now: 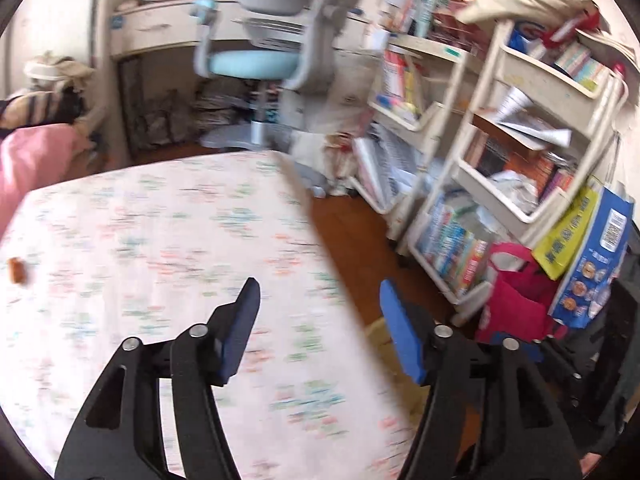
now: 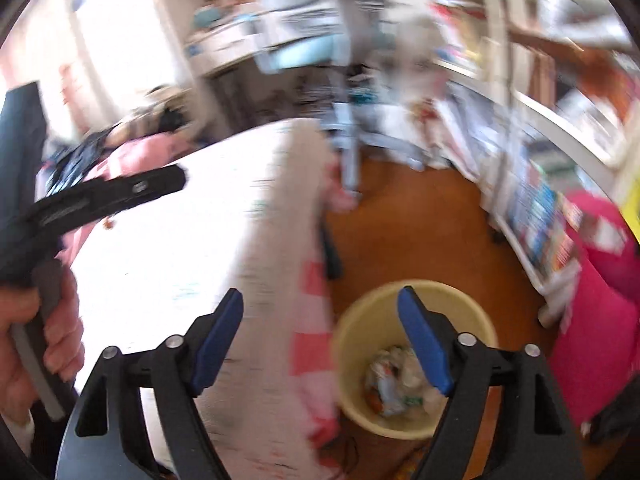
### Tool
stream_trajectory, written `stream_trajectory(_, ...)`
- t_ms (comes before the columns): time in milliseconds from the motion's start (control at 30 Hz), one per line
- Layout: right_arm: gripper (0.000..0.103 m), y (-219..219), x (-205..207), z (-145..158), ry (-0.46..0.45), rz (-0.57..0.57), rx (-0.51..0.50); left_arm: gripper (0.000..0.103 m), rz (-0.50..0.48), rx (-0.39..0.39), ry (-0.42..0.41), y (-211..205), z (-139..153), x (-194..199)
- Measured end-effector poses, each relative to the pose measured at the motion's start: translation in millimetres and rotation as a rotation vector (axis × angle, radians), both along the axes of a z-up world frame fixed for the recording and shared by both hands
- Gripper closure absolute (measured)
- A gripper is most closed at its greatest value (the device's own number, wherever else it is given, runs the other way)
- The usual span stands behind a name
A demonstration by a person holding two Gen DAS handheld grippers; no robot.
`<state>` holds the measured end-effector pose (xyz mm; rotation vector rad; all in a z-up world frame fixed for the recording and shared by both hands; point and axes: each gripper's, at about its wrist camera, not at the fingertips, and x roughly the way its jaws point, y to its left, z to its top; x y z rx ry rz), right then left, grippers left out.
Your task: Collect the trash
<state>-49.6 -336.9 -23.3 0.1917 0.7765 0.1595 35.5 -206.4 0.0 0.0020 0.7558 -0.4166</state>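
A small brown piece of trash [image 1: 17,270] lies on the patterned bed sheet [image 1: 160,240] at the far left. My left gripper [image 1: 318,292] is open and empty, over the bed's right edge. A pale yellow bin [image 2: 416,356] stands on the wooden floor beside the bed, with several crumpled wrappers [image 2: 396,380] inside. My right gripper [image 2: 320,300] is open and empty, above the bin and the bed's edge. The left gripper's body [image 2: 104,196] shows at the left of the right wrist view, held in a hand. Both views are blurred.
A blue-seated desk chair [image 1: 256,64] stands past the foot of the bed. White book carts [image 1: 520,140] full of books line the right side. A pink bag [image 1: 516,296] and a blue and yellow bag [image 1: 588,260] lean by them. A pink pillow [image 1: 24,160] lies at the left.
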Motion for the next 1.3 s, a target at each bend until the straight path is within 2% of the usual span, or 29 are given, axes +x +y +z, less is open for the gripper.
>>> stream_trajectory(100,0.021,52,9,-2,0.01,0.132,-0.05,0.032,0.109,0.046,-0.013,50,4,-3)
stream_trajectory(233,0.02,101,17,-11,0.047,0.24,-0.091,0.031,0.262,0.063,0.034,120,-2,-5)
stream_trajectory(367,0.012,130,29,-12,0.069,0.263,-0.125,0.029,0.357,0.07,0.057,168,-9,-6)
stream_trajectory(433,0.011,140,38,-13,0.086,0.254,-0.125,0.027,0.378,0.073,0.063,184,-13,-8)
stream_trajectory(667,0.008,150,59,-25,0.149,0.231,-0.157,0.023,0.386,0.099,0.095,212,-28,-9)
stream_trajectory(967,0.007,166,78,-15,0.181,0.205,-0.184,0.019,0.385,0.116,0.108,216,-33,-13)
stream_trajectory(1100,0.007,175,90,-21,0.202,0.184,-0.221,0.018,0.388,0.137,0.108,220,-35,-13)
stream_trajectory(1300,0.007,185,97,-30,0.208,0.179,-0.271,0.018,0.419,0.109,0.119,236,-36,-10)
